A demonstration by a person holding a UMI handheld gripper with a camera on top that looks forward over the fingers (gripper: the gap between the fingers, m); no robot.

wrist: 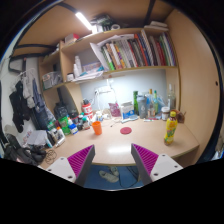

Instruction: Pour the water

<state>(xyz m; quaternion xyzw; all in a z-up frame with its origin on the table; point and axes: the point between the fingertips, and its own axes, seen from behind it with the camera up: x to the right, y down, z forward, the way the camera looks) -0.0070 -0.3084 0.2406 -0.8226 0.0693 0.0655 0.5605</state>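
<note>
The gripper hangs open and empty above the desk, the yellow bottle and orange cup well beyond its fingers, so a careless approach through the surrounding clutter may topple either vessel.

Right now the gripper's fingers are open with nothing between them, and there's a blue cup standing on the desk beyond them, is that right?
One thing is off: the cup is orange, not blue. The gripper view shows it standing on the desk beyond the fingers. The rest holds: the gripper is open with nothing between its fingers.
</note>
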